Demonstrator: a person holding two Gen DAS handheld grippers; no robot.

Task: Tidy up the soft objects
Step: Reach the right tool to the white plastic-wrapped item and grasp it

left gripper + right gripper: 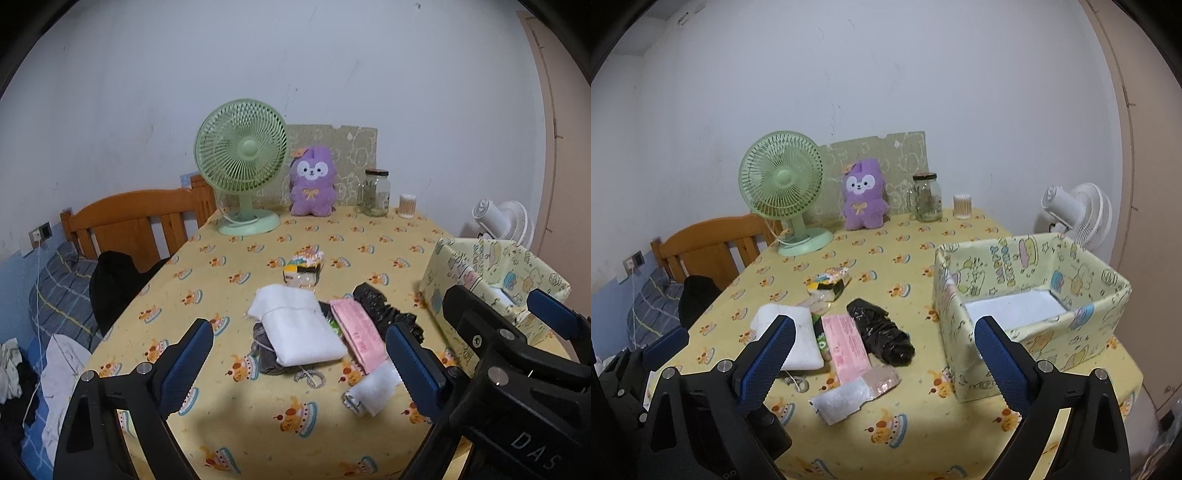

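Several soft things lie loose on the table [236, 435]; by the look of it sorting has barely begun. Box [1027, 354], beyond the right gripper's [882, 350] right jaw, holds only a white liner. White cloth [299, 328] sits ahead between the left gripper's [299, 354] jaws, not touched. Black bag [882, 336] and pink pack [849, 345] lie between the right jaws, small white roll [842, 400] nearest. Both grippers gape wide, holding nothing.

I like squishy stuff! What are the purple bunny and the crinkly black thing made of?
The purple bunny looks like fuzzy plush fabric: its edges are fluffy and matte. The black thing seems thin plastic film, probably a bag: it is wrinkled with shiny glints.
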